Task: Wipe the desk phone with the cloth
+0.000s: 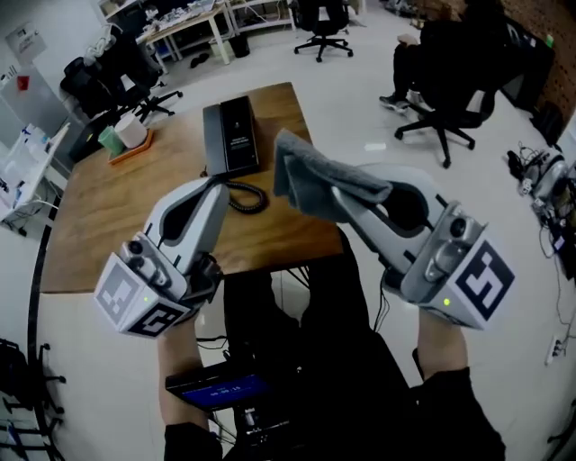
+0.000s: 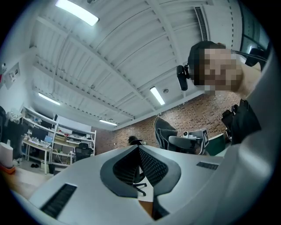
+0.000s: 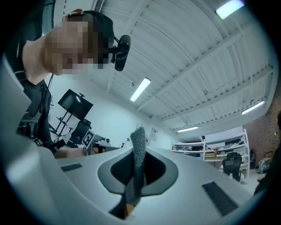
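The left tool (image 2: 138, 147) points up toward a white ceiling (image 2: 131, 52) with long lights (image 2: 77, 12). Its two jaws touch at the tips and hold nothing. Far behind are a brick wall (image 2: 193, 115) and shelves (image 2: 61, 139).

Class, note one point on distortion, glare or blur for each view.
Head view: fisheye bows the desk edges; cloth sharp. Left gripper view: dark round vignette, ceiling light glares. Right gripper view: same vignette; nearby cloth slightly soft.
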Motion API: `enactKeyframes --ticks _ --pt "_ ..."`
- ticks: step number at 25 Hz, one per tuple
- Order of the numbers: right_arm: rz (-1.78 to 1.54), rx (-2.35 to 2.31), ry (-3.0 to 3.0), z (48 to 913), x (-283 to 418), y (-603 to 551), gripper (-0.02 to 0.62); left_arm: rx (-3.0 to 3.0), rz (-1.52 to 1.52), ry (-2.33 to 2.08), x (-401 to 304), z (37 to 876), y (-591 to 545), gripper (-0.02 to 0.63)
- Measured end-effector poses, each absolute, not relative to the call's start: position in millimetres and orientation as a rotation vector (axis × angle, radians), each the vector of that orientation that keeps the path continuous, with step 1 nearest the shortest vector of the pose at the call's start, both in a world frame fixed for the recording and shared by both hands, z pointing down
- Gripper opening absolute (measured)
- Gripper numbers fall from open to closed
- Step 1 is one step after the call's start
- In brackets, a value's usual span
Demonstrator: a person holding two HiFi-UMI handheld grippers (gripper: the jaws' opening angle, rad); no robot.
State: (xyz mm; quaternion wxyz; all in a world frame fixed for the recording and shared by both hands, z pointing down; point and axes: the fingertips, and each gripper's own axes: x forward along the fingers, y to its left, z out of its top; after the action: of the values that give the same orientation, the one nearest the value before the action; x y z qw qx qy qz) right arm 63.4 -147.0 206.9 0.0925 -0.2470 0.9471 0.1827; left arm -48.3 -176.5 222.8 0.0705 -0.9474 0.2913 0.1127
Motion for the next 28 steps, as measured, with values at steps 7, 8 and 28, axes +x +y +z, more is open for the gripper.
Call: enactKeyframes --ticks 7,8,28 --pt "0.505 -0.691 2.819 193.4 62.4 -102.1 0.026 -2.845 0.283 0.877 -30.5 213.6 -132.7 -0.009" --pt "0.515 -0.691 2.812 192.2 62.7 -96.5 0.026 -2.849 0.283 0.876 -29.7 214.7 -130.0 -0.009" --pt "0.691 -0.560 2.718 159.4 69.4 81.4 0.025 -2.782 0.307 0.878 0.1 189.9 32.8 -0.009"
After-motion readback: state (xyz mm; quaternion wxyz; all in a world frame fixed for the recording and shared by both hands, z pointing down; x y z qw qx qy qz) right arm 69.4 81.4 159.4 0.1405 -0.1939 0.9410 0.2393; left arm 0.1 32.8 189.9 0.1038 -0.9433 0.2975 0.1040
